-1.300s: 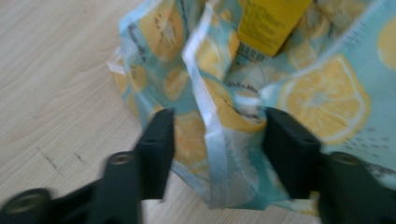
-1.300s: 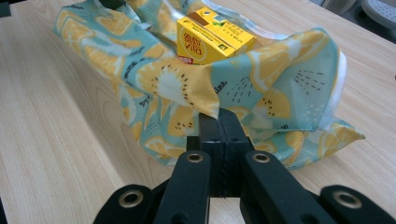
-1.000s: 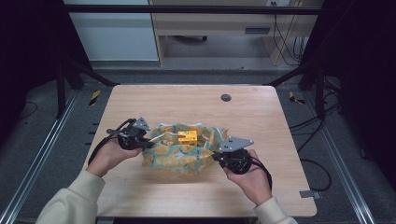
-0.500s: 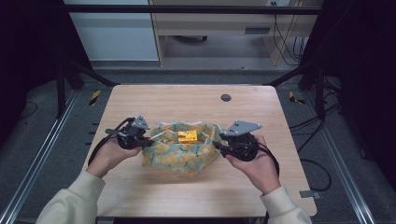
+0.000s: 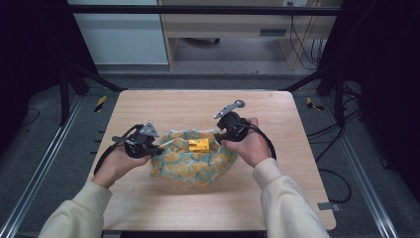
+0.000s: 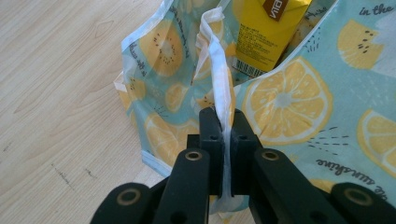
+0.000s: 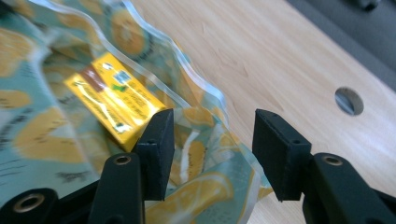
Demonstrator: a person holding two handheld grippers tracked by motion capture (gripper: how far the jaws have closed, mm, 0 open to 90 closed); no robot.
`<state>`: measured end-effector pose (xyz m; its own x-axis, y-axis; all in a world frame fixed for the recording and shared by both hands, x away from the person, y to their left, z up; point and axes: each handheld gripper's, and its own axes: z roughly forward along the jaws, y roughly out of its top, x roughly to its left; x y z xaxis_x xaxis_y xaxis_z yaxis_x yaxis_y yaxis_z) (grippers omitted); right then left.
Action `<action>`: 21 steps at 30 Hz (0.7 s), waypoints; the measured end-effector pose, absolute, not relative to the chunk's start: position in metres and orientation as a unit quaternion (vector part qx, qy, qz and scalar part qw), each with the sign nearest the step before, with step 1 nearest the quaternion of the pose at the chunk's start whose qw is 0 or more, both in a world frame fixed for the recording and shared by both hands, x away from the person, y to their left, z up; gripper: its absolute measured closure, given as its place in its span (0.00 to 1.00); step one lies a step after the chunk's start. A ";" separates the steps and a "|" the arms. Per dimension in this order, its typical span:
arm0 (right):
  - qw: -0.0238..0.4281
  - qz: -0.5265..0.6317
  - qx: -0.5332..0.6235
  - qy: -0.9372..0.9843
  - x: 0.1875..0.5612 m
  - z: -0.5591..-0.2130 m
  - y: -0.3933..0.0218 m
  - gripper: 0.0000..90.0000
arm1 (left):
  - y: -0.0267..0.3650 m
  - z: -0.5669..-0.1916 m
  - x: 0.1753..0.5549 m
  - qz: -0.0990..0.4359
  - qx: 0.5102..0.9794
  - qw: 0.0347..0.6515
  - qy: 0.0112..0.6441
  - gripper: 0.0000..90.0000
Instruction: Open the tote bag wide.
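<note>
A soft bag (image 5: 190,161) printed with lemon slices lies open on the wooden table (image 5: 297,193), and a yellow carton (image 5: 198,145) rests inside it. My left gripper (image 5: 159,148) is at the bag's left edge, shut on a white strip of the bag's rim (image 6: 219,93); the carton (image 6: 264,32) lies just beyond. My right gripper (image 5: 221,138) hovers over the bag's far right corner. Its jaws have just been opening and stand apart (image 7: 212,140). The bag's wavy rim (image 7: 205,95) passes beneath and between them without the pads pressing on it. The carton (image 7: 114,100) sits to their left.
A round hole (image 7: 349,100) is set in the tabletop beyond the right gripper. Dark frame rails (image 5: 44,163) run along both sides of the table. Cables (image 5: 337,148) lie on the floor to the right, and a cabinet (image 5: 124,34) stands behind.
The right gripper has let go of the bag's right edge, opened its jaws, and moved up and away to the bag's far right corner. The left gripper has kept still, shut on the rim.
</note>
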<state>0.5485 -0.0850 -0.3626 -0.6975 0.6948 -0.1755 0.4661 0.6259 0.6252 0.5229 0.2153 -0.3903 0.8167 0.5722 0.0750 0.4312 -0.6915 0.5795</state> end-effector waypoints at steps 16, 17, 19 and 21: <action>0.227 0.349 0.336 0.845 0.539 -0.338 -0.104 1.00 | 0.225 -0.361 0.516 0.171 0.875 0.343 0.296 0.97; 0.231 0.358 0.335 0.840 0.536 -0.334 -0.106 1.00 | 0.226 -0.357 0.514 0.174 0.873 0.348 0.295 0.97; 0.236 0.374 0.334 0.832 0.529 -0.327 -0.111 1.00 | 0.228 -0.351 0.509 0.178 0.871 0.355 0.289 0.97; 0.239 0.390 0.331 0.825 0.520 -0.322 -0.116 1.00 | 0.229 -0.346 0.502 0.181 0.869 0.362 0.283 0.97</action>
